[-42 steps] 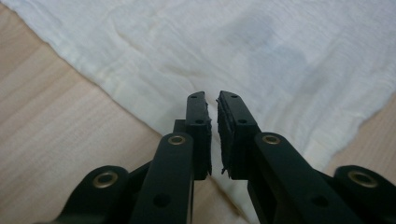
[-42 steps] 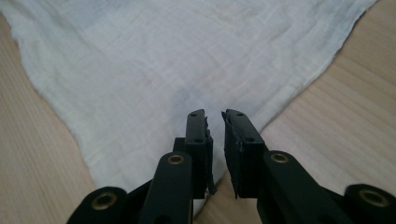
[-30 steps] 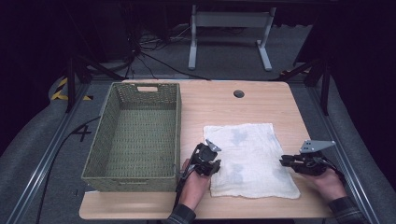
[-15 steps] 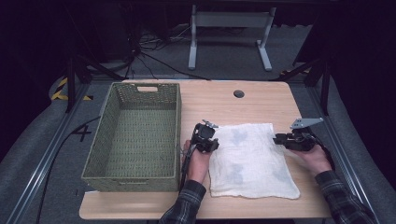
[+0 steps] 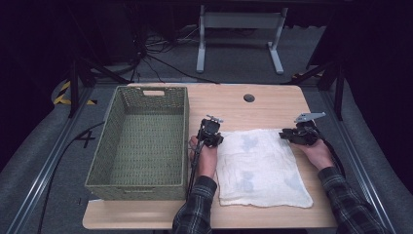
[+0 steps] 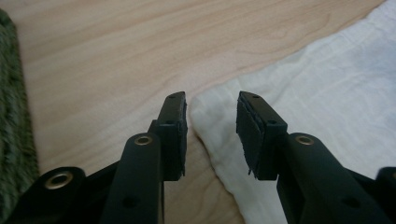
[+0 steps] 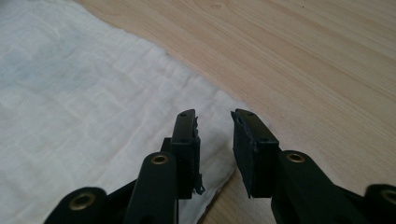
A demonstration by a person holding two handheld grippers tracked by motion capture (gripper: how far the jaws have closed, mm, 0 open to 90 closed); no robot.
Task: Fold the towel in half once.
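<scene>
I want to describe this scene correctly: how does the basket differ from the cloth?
The green woven basket is a deep box with standing walls; the white cloth lies flat. The basket has no gripper at it; the left gripper and right gripper are at the cloth's far corners. Both rest on the wooden table.

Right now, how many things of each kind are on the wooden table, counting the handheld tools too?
White rectangular cloth: 1
Green woven rectangular basket: 1
Black two-jaw handheld grippers: 2, the left gripper at the cloth's far left corner and the right gripper at its far right corner, both with jaws apart
Total: 4
</scene>
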